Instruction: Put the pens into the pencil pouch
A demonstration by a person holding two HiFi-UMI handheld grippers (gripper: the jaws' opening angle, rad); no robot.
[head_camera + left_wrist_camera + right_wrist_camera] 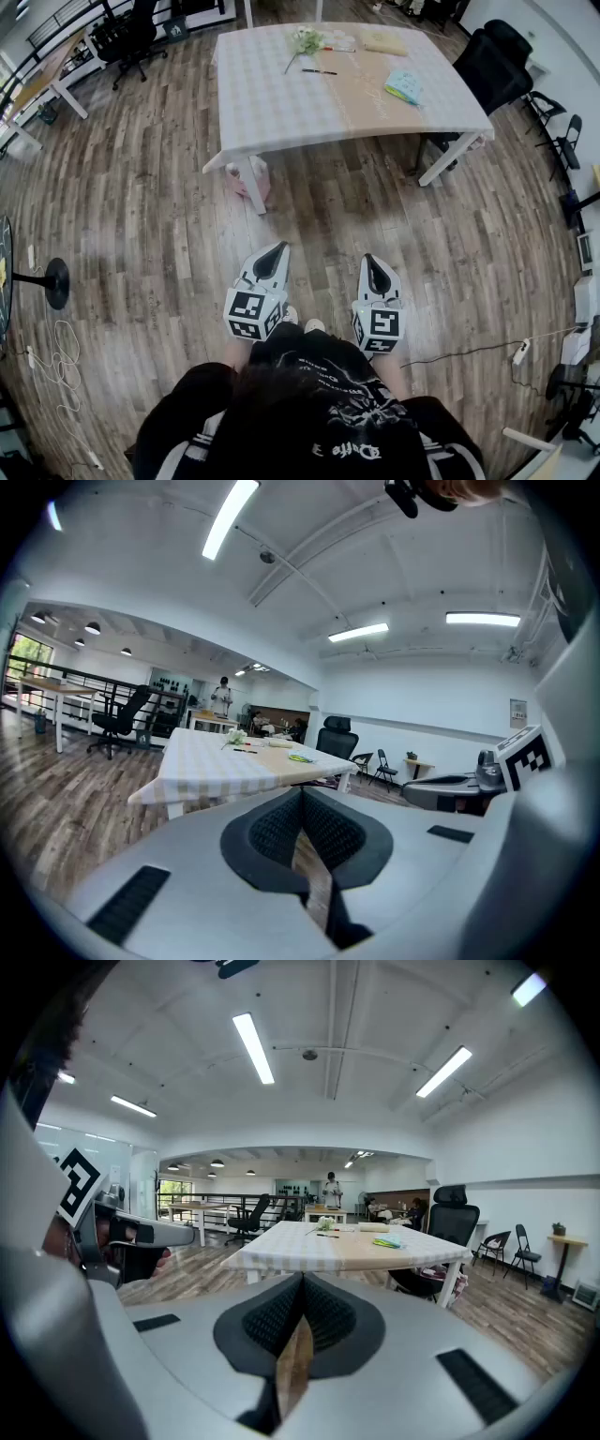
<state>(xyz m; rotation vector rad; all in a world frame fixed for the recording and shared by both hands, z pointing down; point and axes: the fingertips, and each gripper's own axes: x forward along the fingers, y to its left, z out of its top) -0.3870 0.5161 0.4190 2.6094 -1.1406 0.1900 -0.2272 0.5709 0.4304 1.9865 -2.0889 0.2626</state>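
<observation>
Black pen [319, 71] loose on table [272, 108]

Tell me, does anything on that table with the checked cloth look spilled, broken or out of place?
Nothing stands out: the black pen, beige pouch and small white flower bunch lie tidily on the checked-cloth table.

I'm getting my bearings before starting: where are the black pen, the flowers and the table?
black pen [319, 71], head view, middle of its barrel.
flowers [304, 39], head view, the blossoms.
table [272, 108], head view, bare cloth near the front edge.
</observation>
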